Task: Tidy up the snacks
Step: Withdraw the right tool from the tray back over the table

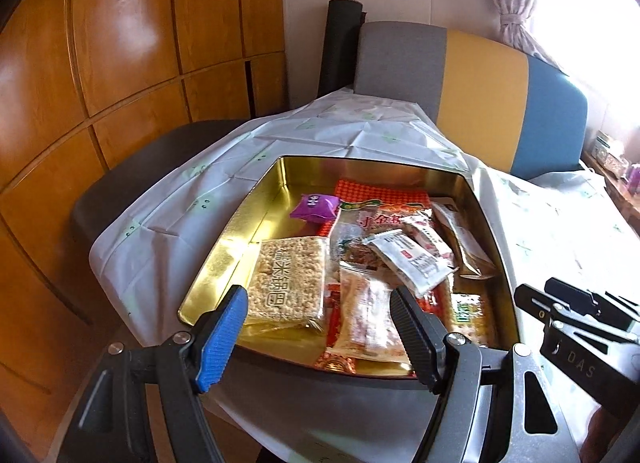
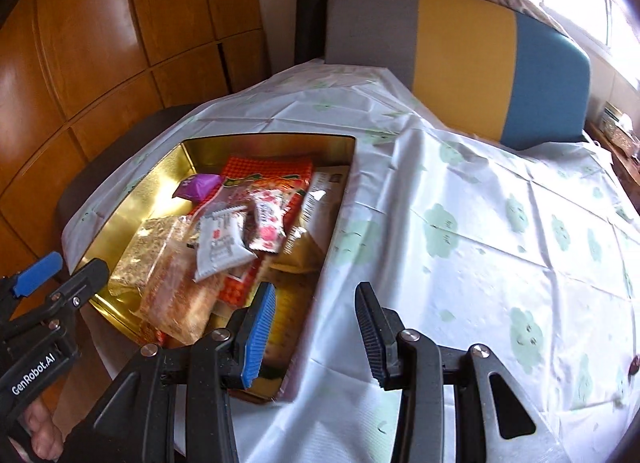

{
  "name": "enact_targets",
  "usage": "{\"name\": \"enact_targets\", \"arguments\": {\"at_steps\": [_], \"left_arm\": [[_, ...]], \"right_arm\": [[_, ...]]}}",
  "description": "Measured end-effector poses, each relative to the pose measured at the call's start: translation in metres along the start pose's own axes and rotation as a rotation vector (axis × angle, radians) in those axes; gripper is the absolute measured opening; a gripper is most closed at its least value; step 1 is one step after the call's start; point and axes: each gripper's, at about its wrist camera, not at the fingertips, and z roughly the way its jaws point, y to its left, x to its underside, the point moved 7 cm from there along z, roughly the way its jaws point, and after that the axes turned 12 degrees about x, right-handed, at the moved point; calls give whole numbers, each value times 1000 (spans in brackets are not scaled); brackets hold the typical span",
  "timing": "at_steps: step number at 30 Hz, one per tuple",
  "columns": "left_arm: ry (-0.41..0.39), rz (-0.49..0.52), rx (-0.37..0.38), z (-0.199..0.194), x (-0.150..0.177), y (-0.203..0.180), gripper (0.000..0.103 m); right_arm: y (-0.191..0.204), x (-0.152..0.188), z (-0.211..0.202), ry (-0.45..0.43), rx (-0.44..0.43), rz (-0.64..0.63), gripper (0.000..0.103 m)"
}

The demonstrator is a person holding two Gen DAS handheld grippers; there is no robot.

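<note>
A gold tin [image 1: 360, 164] sits on the table, holding several snack packs: a puffed-rice bar [image 1: 288, 279], a purple candy [image 1: 316, 205], a red checked bag [image 1: 384, 201] and a white sachet [image 1: 412, 259]. My left gripper [image 1: 320, 301] hovers over the tin's near edge, open, with nothing between its fingers. In the right wrist view the same tin [image 2: 260, 141] lies to the left. My right gripper [image 2: 316, 291] hangs open and holds nothing, above the tin's right rim and the cloth. The left gripper [image 2: 66, 269] shows at that view's left edge.
A white tablecloth with green prints [image 2: 500, 243] covers the table. Behind it stands a chair with a grey, yellow and blue back [image 1: 480, 83] and a black roll [image 1: 340, 43]. Wooden cabinet doors [image 1: 120, 43] fill the left. A dark seat [image 1: 140, 167] sits beside the table.
</note>
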Motion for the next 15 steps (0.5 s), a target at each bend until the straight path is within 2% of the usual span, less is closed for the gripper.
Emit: {"name": "enact_targets", "arguments": {"at_steps": [15], "left_arm": [[-21, 44, 55, -11, 5, -38, 74]], "right_arm": [[-38, 24, -19, -25, 100, 76, 42]]}}
